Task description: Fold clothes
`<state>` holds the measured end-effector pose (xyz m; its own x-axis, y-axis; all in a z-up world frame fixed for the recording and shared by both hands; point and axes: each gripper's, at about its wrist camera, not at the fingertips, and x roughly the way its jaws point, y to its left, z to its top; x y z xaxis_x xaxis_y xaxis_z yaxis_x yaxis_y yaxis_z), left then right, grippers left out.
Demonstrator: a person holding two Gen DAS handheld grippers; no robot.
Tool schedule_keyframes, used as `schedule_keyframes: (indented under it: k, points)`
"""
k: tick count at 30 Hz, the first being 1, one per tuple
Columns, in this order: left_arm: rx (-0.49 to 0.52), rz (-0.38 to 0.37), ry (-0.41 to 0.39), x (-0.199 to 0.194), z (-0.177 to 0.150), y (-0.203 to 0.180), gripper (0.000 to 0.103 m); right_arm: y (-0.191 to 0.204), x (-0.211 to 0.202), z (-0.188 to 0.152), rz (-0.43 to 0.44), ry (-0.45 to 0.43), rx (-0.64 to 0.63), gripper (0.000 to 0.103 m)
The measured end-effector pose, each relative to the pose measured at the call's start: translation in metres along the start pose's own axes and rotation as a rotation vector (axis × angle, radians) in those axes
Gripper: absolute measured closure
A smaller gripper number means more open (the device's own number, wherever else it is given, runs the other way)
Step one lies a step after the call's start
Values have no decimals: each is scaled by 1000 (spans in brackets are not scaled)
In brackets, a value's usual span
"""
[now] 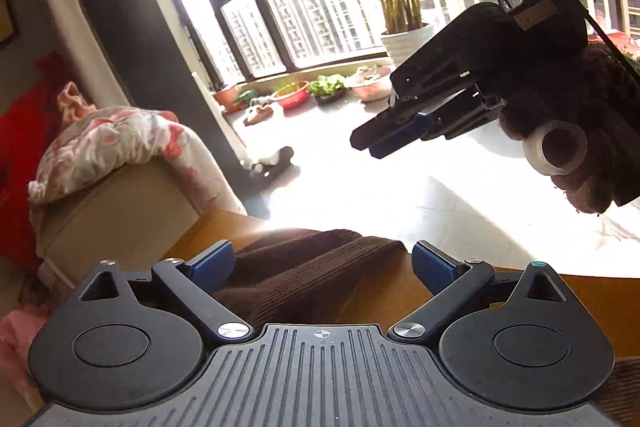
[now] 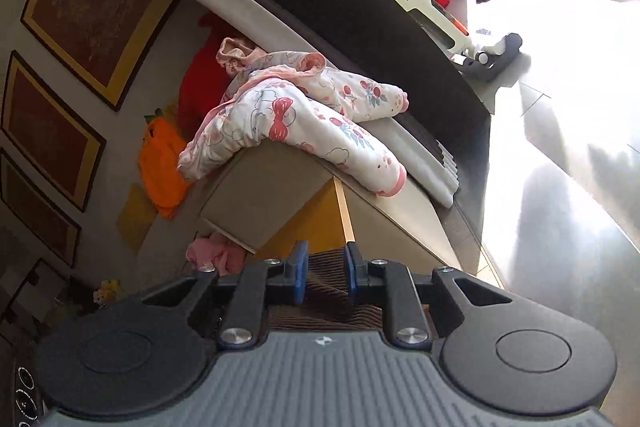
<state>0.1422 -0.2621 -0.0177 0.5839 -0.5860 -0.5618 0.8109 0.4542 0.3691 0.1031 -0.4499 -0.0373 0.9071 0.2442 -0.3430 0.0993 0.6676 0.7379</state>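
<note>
A brown ribbed knit garment (image 1: 304, 279) lies on the wooden table (image 1: 600, 291), bunched just ahead of my left gripper (image 1: 322, 263). The left jaws stand wide apart, one blue pad on each side of the cloth, not closed on it. My right gripper (image 1: 370, 145) hangs in the air at the upper right of the left wrist view, its jaws nearly together with nothing seen between them. In the right wrist view the right gripper (image 2: 326, 273) has a narrow gap between its blue pads, and the brown garment (image 2: 324, 291) shows below and behind them.
A floral pink and white garment (image 1: 120, 143) is draped over a beige box (image 2: 272, 195) to the left. Potted plants (image 1: 404, 39) and bowls stand by the window. A vacuum head (image 2: 496, 55) lies on the bright tiled floor beyond the table's edge.
</note>
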Motion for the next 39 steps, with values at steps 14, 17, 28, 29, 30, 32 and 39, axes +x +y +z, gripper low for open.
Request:
schedule_keyframes:
  k: [14, 17, 28, 29, 30, 32, 39]
  points:
    - [-99, -42, 166, 23, -14, 30, 18, -156, 5, -88, 358, 262, 983, 53]
    - [-223, -48, 165, 21, -15, 48, 18, -163, 25, -109, 355, 334, 1066, 48]
    - [-469, 60, 62, -37, -26, 96, 9, -166, 98, -96, 404, 255, 1077, 42]
    - [-489, 81, 50, -44, -31, 102, 8, -164, 102, -88, 401, 236, 1043, 45]
    - [-510, 105, 39, -51, -37, 108, 8, -161, 106, -81, 398, 216, 1008, 57]
    - [-567, 148, 21, -65, -51, 122, 8, -151, 107, -60, 385, 174, 901, 67]
    - [-807, 288, -44, -121, -122, 180, 8, -48, 83, 32, 321, 52, 403, 80]
